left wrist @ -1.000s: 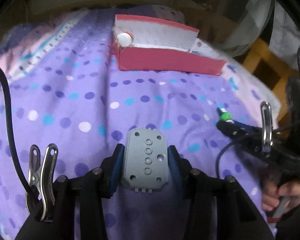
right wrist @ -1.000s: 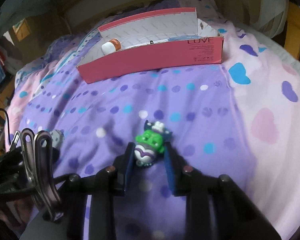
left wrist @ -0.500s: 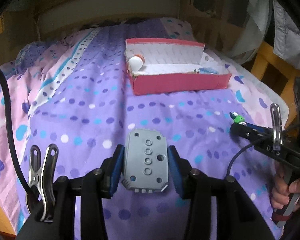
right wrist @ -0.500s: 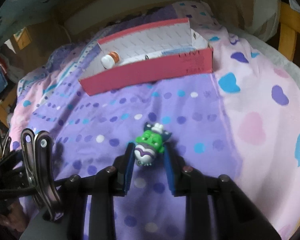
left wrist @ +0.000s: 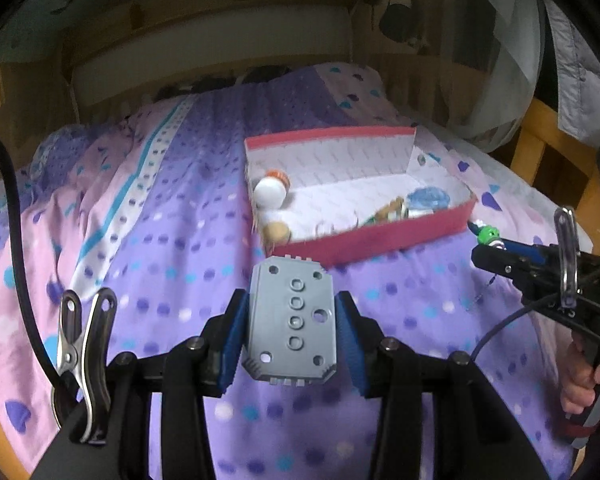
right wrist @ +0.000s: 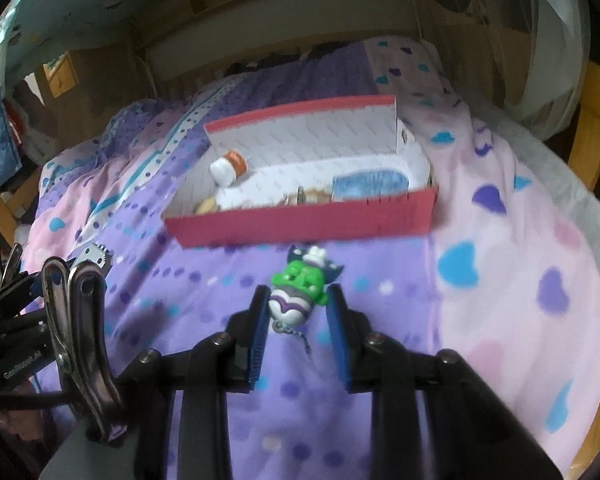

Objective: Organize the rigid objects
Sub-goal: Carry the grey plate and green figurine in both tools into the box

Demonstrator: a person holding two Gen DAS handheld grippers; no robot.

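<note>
1. Left tool (left wrist: 292, 332) clamps the grey plate (left wrist: 292, 320), lower centre; stiff, light, gripped by its long edges.
2. Right tool (right wrist: 298, 308) clamps the green figurine (right wrist: 298, 292), centre; small, likely slippery.
3. The red box (right wrist: 300, 224) lies beyond on the bed (right wrist: 520, 280).

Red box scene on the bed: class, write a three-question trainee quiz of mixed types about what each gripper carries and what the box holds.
1. True or false: the left gripper is shut on a grey plate.
2. What does the right gripper hold? A) white bottle B) green toy figure C) nothing
3. Fill in: inside the red box, the white-capped bottle lies at the ___ end in both views.

Key: 1 true; 2 B; 3 left.
</note>
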